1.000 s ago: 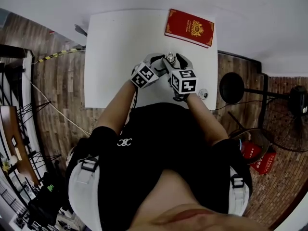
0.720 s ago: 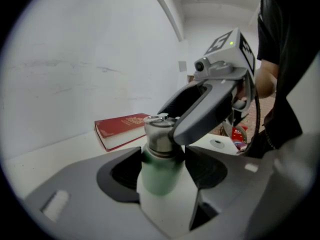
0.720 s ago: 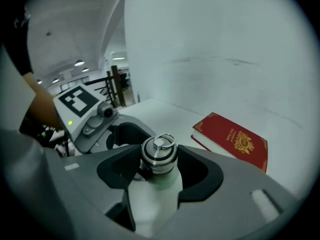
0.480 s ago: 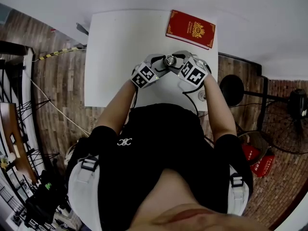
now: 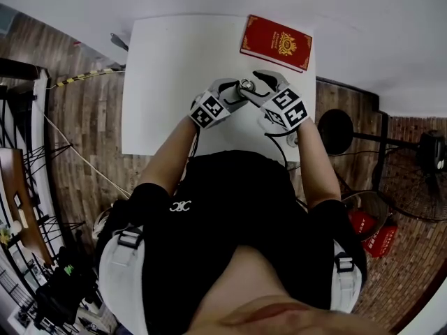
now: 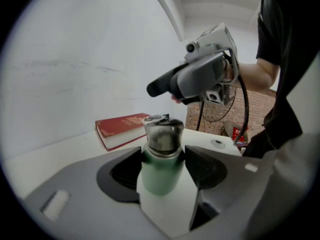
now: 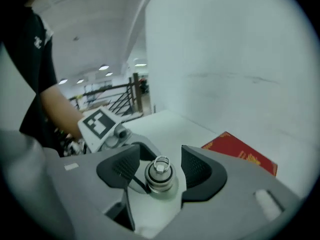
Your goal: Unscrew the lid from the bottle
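Loc: bottle (image 6: 159, 179) upright on white table (image 5: 164, 61), centre-right, just near of red book (image 5: 275, 42). L gripper (image 6: 161, 165) clamped on mint body: smooth, rigid, prob. metal, slippery. R gripper (image 7: 159, 171) overhead, jaws apart flanking steel lid (image 7: 159, 178), no contact. Best hold: lid's round side wall, below top ring (image 7: 161, 160).

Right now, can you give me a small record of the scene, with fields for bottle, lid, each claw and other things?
bottle: green, upright
lid: metal, on the bottle
left claw: shut on the bottle body
right claw: open, lined up on the lid, not touching it
other: red book lying on the white table, beyond the bottle
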Demonstrator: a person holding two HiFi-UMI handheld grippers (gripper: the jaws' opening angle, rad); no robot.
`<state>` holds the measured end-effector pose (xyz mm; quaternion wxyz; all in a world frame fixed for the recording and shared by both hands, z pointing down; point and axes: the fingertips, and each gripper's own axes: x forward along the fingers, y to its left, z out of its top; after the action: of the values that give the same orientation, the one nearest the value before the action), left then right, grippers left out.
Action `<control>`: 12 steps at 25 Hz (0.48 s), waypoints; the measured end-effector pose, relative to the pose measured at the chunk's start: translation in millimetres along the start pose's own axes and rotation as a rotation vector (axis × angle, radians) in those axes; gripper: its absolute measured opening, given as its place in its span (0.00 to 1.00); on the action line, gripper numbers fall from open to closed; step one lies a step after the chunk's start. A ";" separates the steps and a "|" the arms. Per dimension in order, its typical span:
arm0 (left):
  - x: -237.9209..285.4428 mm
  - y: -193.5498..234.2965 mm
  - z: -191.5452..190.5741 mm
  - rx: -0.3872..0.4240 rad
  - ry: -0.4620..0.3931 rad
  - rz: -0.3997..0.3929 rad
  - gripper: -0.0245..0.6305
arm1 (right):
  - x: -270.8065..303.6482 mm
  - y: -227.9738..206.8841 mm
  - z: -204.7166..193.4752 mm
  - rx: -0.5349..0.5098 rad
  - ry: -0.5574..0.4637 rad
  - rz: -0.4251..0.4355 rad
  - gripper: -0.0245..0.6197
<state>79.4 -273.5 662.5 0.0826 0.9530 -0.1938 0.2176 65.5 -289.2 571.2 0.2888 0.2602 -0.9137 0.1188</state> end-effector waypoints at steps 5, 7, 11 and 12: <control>-0.6 0.9 1.1 -0.001 -0.003 0.004 0.53 | 10.9 -10.0 -27.8 0.385 -0.067 -0.256 0.42; -0.2 0.9 0.7 -0.003 -0.003 0.005 0.53 | 15.8 -14.7 -39.2 0.446 -0.058 -0.340 0.43; -0.2 1.2 -0.2 -0.006 -0.002 0.009 0.53 | 24.7 -12.5 -39.9 0.457 -0.072 -0.399 0.44; -0.1 1.0 -0.3 -0.006 -0.002 0.009 0.53 | 25.8 -11.9 -40.3 0.432 -0.066 -0.409 0.44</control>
<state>78.7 -274.3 662.8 0.0843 0.9521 -0.1987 0.2166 72.7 -294.8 619.6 0.2150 0.4978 -0.8048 0.2414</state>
